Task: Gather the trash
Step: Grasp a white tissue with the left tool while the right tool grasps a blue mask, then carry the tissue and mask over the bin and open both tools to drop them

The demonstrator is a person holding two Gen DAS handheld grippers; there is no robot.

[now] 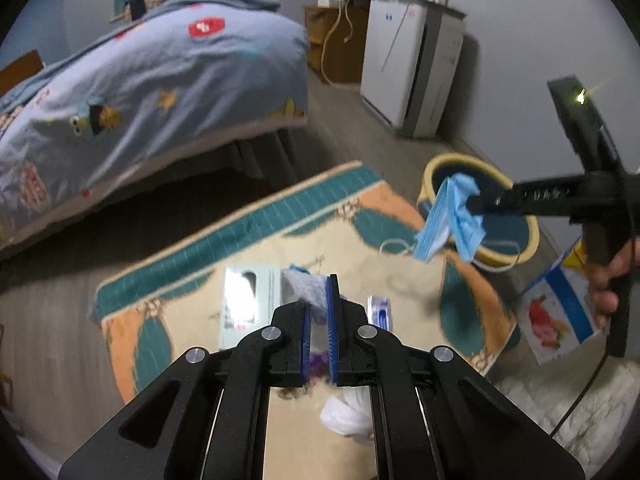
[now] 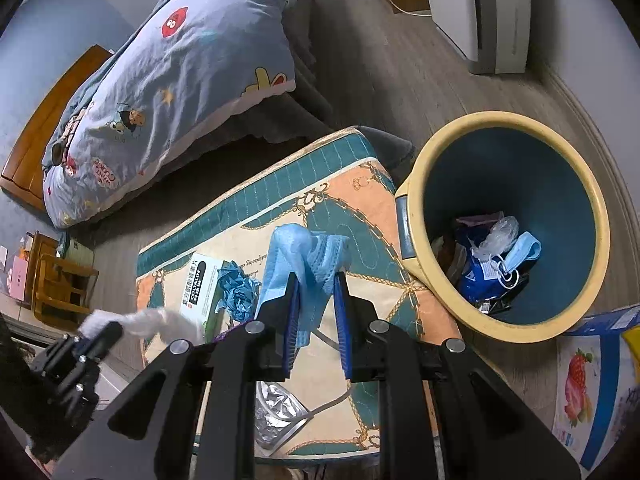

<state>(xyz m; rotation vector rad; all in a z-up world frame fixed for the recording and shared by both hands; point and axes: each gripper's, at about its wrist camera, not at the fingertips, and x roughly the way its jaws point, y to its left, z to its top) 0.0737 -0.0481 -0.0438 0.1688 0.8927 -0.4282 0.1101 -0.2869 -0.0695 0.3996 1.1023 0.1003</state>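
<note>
Your right tongs (image 2: 316,280) are clamped on a blue mask (image 2: 304,248) just beside the bin (image 2: 404,216), left tongs (image 1: 319,300) gripping white tissue (image 2: 152,322).

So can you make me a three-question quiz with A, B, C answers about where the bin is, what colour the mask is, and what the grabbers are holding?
1. Where is the bin?
A. On the bed
B. On the floor beside the rug
C. On the white cabinet

2. What colour is the mask in the right gripper?
A. Light blue
B. Red
C. Yellow

3. What does the left gripper hold?
A. Nothing
B. A strawberry carton
C. White wadded tissue

Answers: 1 B, the bin stands at the rug's edge. 2 A, the pleated cloth is light blue. 3 C, the right view shows the tissue pinched at its tip.
</note>
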